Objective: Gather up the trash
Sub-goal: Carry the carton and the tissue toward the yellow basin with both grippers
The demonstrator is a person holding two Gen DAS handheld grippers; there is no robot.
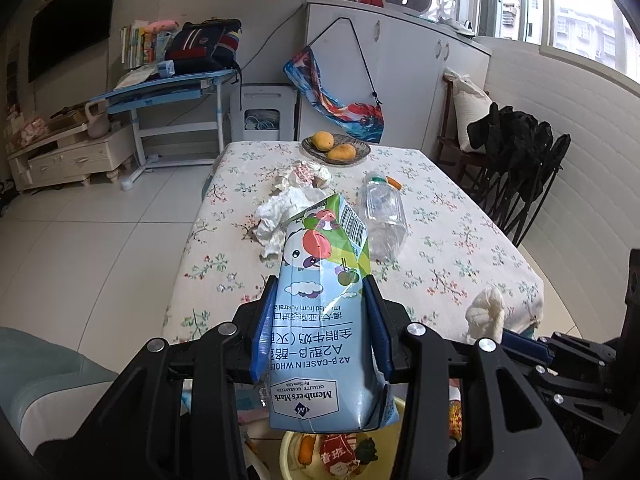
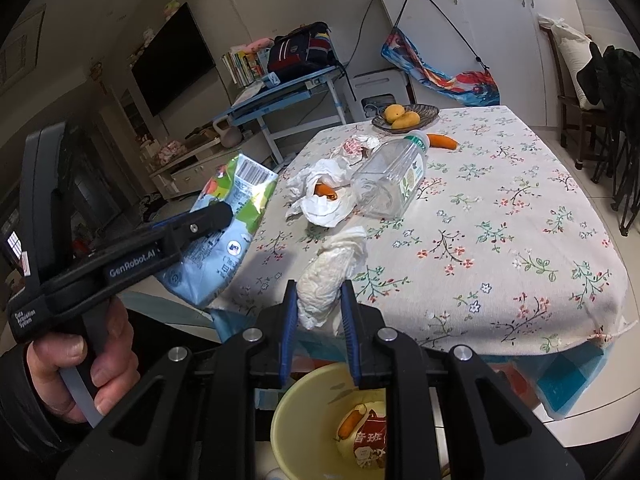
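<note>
My left claw (image 1: 322, 320) grips the milk carton (image 1: 320, 300) off the near edge of the tabletop (image 2: 500, 220), above the yellow bin (image 2: 304, 408), while my right claw (image 2: 318, 304) pinches a crumpled tissue wad (image 2: 332, 272) just beside it, with more tissue (image 2: 320, 196) and a plastic bottle (image 2: 394, 176) left on the cloth.
</note>
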